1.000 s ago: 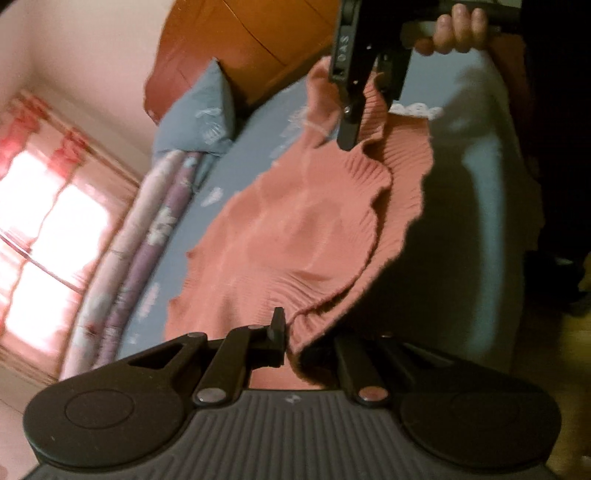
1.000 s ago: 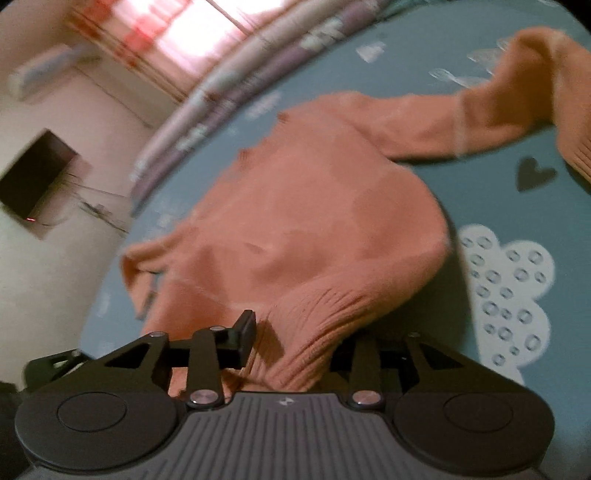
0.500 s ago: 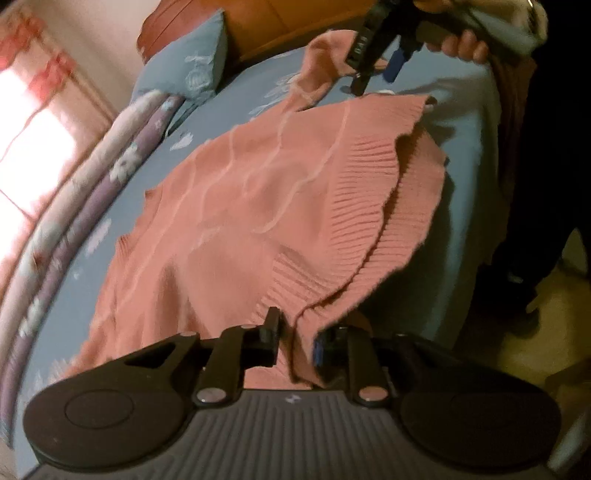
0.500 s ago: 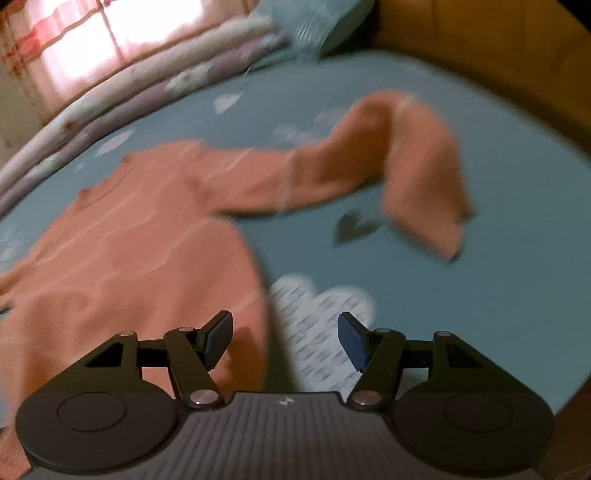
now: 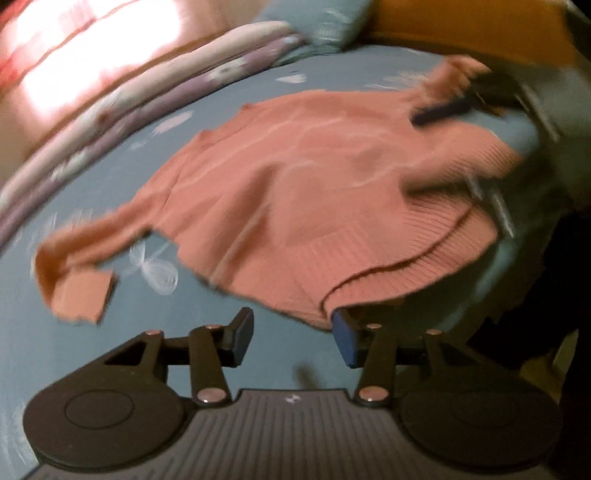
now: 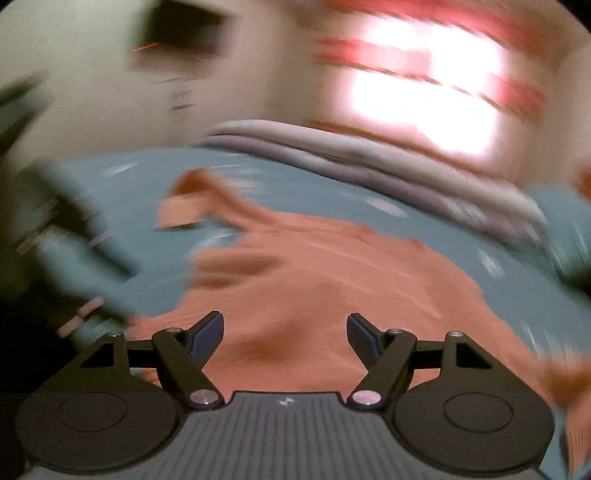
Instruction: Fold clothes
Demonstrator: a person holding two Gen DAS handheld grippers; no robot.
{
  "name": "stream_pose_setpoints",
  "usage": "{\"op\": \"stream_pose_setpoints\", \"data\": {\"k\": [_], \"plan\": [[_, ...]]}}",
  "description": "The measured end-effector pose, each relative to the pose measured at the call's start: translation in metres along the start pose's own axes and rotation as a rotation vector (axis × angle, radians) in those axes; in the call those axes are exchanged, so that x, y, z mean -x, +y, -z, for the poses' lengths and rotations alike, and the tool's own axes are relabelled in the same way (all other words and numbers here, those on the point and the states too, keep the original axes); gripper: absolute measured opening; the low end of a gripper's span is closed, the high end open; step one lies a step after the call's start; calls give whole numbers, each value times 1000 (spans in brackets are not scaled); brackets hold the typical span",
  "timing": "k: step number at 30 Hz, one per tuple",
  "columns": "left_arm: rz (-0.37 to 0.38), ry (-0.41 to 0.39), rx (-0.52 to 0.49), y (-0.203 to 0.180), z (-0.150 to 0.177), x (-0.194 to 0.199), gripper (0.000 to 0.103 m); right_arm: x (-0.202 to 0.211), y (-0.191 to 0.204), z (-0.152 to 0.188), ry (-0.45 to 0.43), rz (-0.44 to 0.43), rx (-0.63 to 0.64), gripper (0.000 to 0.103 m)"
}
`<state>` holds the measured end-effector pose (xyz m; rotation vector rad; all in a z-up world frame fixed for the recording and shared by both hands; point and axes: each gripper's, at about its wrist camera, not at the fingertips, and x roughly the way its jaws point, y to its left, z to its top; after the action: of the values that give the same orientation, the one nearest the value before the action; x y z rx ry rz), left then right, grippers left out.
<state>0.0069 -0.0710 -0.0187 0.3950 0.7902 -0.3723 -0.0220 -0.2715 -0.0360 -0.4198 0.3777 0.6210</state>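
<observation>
A salmon-pink knit sweater (image 5: 314,192) lies spread on the blue bed sheet (image 5: 92,332), its ribbed hem toward me and one sleeve (image 5: 81,266) bent at the left. My left gripper (image 5: 293,334) hovers just short of the hem; its jaws are opening and the hem edge lies by the right pad, not pressed. The right gripper (image 5: 443,110) appears as a dark blur over the sweater's far right. In the blurred right wrist view, my right gripper (image 6: 284,334) hangs above the sweater (image 6: 332,288); its jaws are opening with nothing between them.
A rolled floral quilt (image 5: 155,99) runs along the bed's far side, with a blue pillow (image 5: 332,26) against the wooden headboard (image 5: 461,29). A bright curtained window (image 6: 424,92) lies beyond. The bed's edge drops off at the right (image 5: 524,206).
Both grippers have let go of the sweater's hem, and it has dropped flat onto the bed. Both views have rolled toward level. The right gripper has swung across above the sweater.
</observation>
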Motion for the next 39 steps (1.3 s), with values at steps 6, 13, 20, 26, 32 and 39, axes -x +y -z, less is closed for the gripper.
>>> {"op": "stream_pose_setpoints", "data": {"k": [6,13,20,26,32,39], "plan": [[-50,-52,82,6,0,2,49,-11,54,7,56,46,305,82],[-10,-99,124,1,4,9,59,-20,5,-8,53,68,70,79],[13,-83,26,-34,-2,-11,63,-57,-57,3,197,206,-237,79],[-100,-146,-178,-82,-1,-31,63,-80,-104,34,350,306,-532,79],[-159,-185,-331,-118,3,-47,68,-73,-112,43,336,292,-624,79],[-243,-224,-203,-116,-1,-60,73,-77,-105,33,329,267,-527,79]]}}
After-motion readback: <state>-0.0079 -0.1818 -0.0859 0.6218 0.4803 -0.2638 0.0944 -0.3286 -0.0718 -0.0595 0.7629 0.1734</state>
